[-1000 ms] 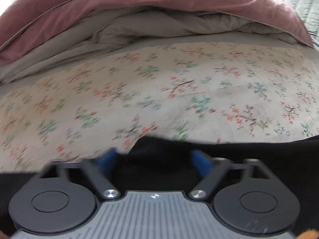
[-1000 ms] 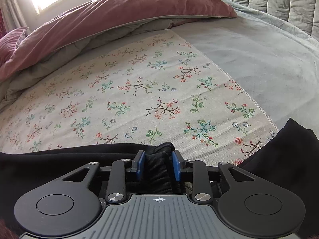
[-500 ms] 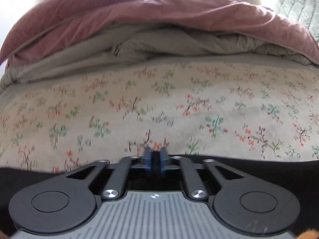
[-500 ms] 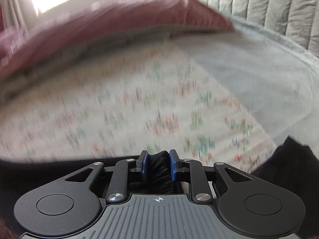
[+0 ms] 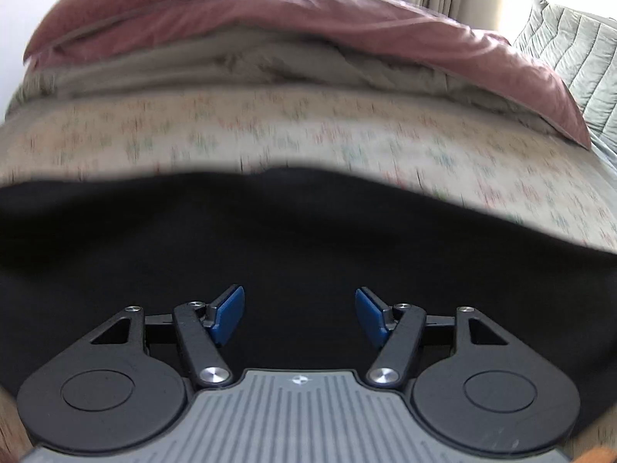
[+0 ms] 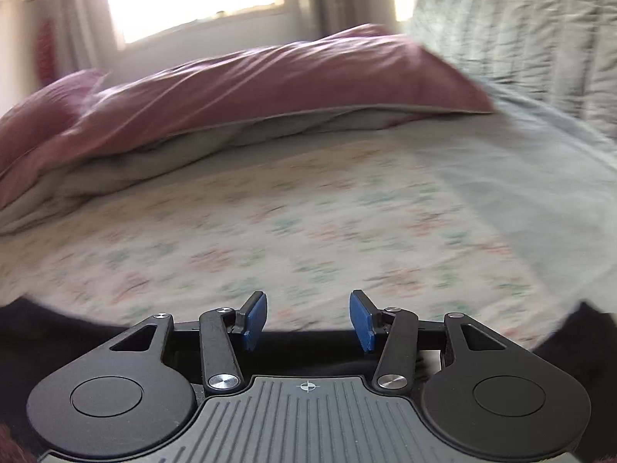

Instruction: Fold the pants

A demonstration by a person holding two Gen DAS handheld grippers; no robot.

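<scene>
both tools have just been opening, with nothing between their blue pads. the black pants [image 5: 293, 239] lie crosswise, 9 to 3 o'clock, on the bed under the left tool [image 5: 300, 314], the nearer; they show only at the right tool's [image 6: 307, 320] lower edge.

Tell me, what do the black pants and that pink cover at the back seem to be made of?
Black pants: soft matte fabric, maybe knit; no sheen, but too dark to be sure. Pink cover: a padded duvet of smooth woven cloth, judging by its puffy folds.
</scene>
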